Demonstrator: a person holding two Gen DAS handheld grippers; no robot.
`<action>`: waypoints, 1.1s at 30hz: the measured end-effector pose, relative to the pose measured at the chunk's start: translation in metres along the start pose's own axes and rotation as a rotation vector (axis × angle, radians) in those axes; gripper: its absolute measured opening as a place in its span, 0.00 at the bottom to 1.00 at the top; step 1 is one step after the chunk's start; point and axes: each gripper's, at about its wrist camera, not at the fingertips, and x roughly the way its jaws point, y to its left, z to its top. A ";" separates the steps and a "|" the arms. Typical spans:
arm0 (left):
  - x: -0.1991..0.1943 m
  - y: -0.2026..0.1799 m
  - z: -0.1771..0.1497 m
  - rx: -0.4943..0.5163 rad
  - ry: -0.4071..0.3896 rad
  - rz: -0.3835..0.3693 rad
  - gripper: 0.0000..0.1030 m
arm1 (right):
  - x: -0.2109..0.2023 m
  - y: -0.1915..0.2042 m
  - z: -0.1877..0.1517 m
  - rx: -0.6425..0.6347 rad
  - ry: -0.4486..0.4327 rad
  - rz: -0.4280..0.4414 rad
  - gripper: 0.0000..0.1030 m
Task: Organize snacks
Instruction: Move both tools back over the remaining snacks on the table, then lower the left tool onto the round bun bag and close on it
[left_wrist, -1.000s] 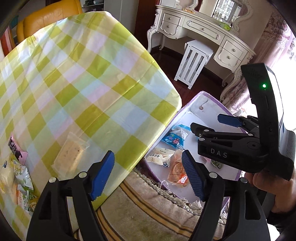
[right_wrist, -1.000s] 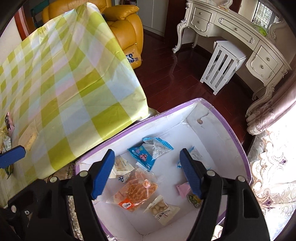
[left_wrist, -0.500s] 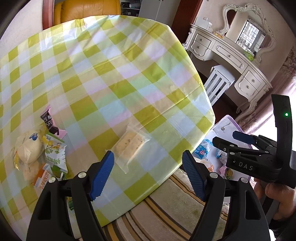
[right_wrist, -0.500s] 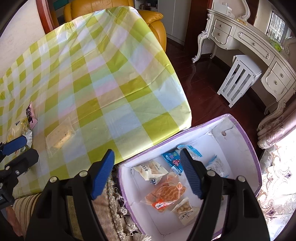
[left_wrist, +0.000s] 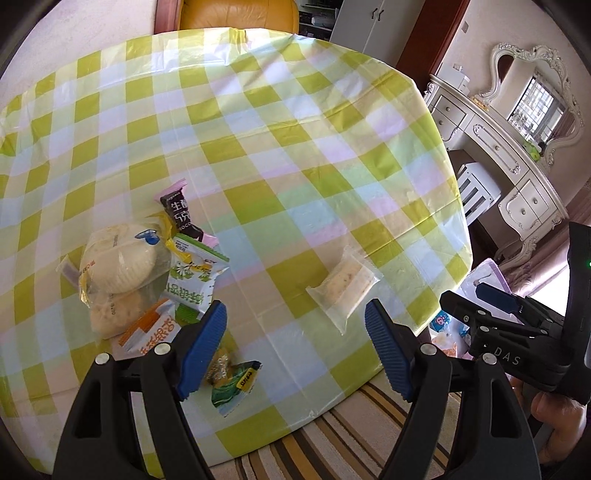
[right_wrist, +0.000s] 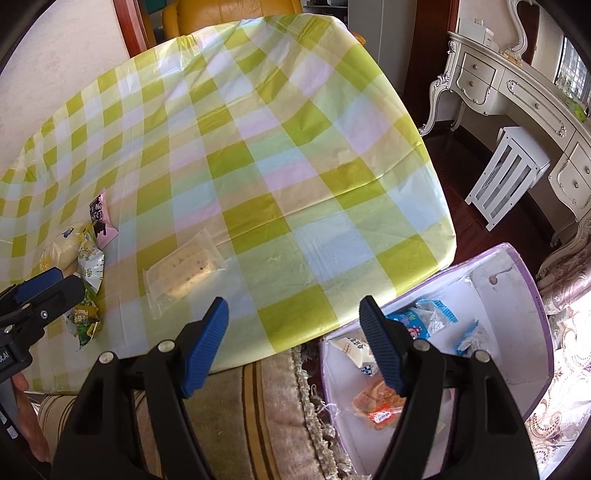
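A clear-wrapped pale cake slice (left_wrist: 343, 284) lies alone near the table's right edge; it also shows in the right wrist view (right_wrist: 184, 267). A pile of snacks sits to its left: a round bun (left_wrist: 118, 264), a green-white packet (left_wrist: 194, 278), a dark pink-edged packet (left_wrist: 181, 216), an orange-white packet (left_wrist: 149, 330) and a green candy packet (left_wrist: 231, 380). My left gripper (left_wrist: 295, 347) is open and empty above the table's near edge. My right gripper (right_wrist: 293, 345) is open and empty between table and purple box (right_wrist: 532, 295), which holds several snacks.
The table has a green-checked cloth (left_wrist: 258, 147). A striped rug (right_wrist: 258, 413) lies under the box. A white dresser (right_wrist: 517, 92) and white stool (right_wrist: 506, 173) stand at right, a yellow armchair (left_wrist: 236, 14) behind the table.
Both grippers have swung left from the box toward the table. The snack pile and cake slice have come into fuller view. Both stay open and empty.
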 end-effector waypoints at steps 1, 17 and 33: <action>-0.001 0.005 -0.001 -0.011 -0.004 0.008 0.73 | 0.000 0.004 0.000 -0.003 -0.009 0.001 0.73; -0.014 0.075 -0.013 -0.218 -0.078 0.087 0.73 | 0.004 0.046 0.001 -0.087 -0.090 0.012 0.74; -0.030 0.166 -0.031 -0.479 -0.128 0.170 0.73 | 0.020 0.058 0.003 -0.118 -0.067 0.057 0.74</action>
